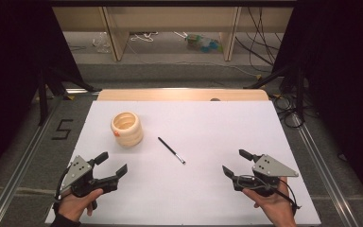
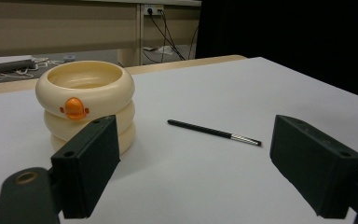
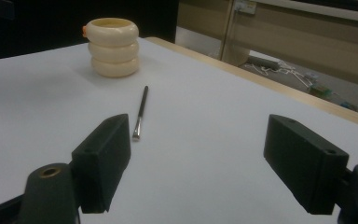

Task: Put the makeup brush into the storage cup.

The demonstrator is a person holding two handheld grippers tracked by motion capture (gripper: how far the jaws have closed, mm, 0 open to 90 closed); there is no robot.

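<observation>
Brush: thin black makeup brush (image 1: pixel 171 150) flat on the white table (image 1: pixel 217 198), mid-board, untouched
Holder: cream ringed pot (image 1: pixel 127 128) upright, empty, near the brush handle but apart
Left gripper (image 1: pixel 109 165): jaws spread, holding nothing
Right gripper (image 1: pixel 235 163): jaws spread, empty
Progress: probably nothing begun; brush likely goes into pot
Obstacles: none between grippers and brush

Support: a white rectangular table top (image 1: pixel 198 189), with a light wooden strip (image 1: pixel 182 94) along its far edge.
Left-centre, toward the far side: a cream plastic holder (image 1: pixel 127 128) shaped like three stacked rings, upright, open at the top, with a small orange knob on its top ring.
Centre: a thin black brush (image 1: pixel 171 150) with a silver ferrule, lying flat and diagonal, near the holder but apart from it.
</observation>
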